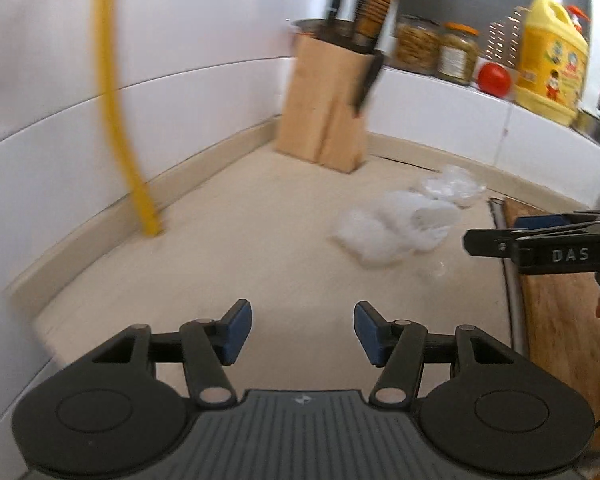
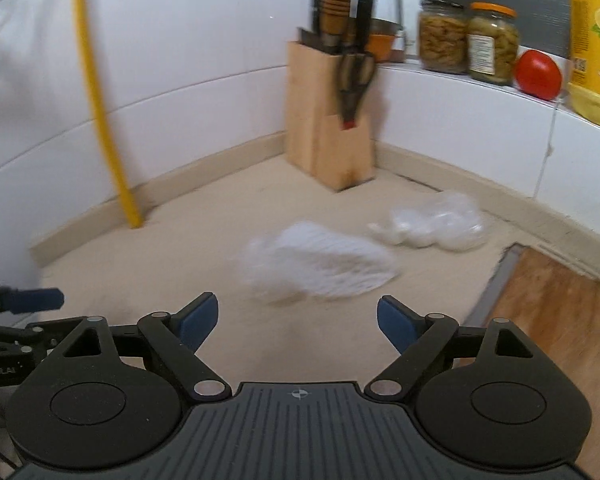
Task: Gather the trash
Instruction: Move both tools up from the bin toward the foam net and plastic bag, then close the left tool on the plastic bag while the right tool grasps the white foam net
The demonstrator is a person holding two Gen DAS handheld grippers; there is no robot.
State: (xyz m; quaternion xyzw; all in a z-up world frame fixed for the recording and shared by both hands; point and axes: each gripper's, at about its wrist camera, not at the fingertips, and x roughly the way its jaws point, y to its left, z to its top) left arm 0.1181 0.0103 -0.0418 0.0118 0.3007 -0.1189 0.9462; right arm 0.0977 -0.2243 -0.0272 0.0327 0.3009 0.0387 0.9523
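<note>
A crumpled white paper towel (image 2: 316,268) lies on the beige counter (image 2: 180,248), and a wad of clear plastic wrap (image 2: 436,220) sits just behind it to the right. My right gripper (image 2: 299,322) hangs open above the counter, short of the towel, with nothing between its blue pads. My left gripper (image 1: 303,330) is also open and empty, further left of the paper towel (image 1: 376,236) and the plastic wrap (image 1: 448,188). The right gripper (image 1: 476,240) shows side-on at the right edge of the left wrist view. A left finger (image 2: 36,300) pokes in at the left of the right wrist view.
A wooden knife block (image 2: 328,120) stands in the tiled corner. A yellow hose (image 2: 100,120) runs down the left wall. Two jars (image 2: 468,40), a tomato (image 2: 538,74) and a yellow bottle (image 2: 596,48) sit on the ledge. A wooden cutting board (image 2: 560,304) lies at the right.
</note>
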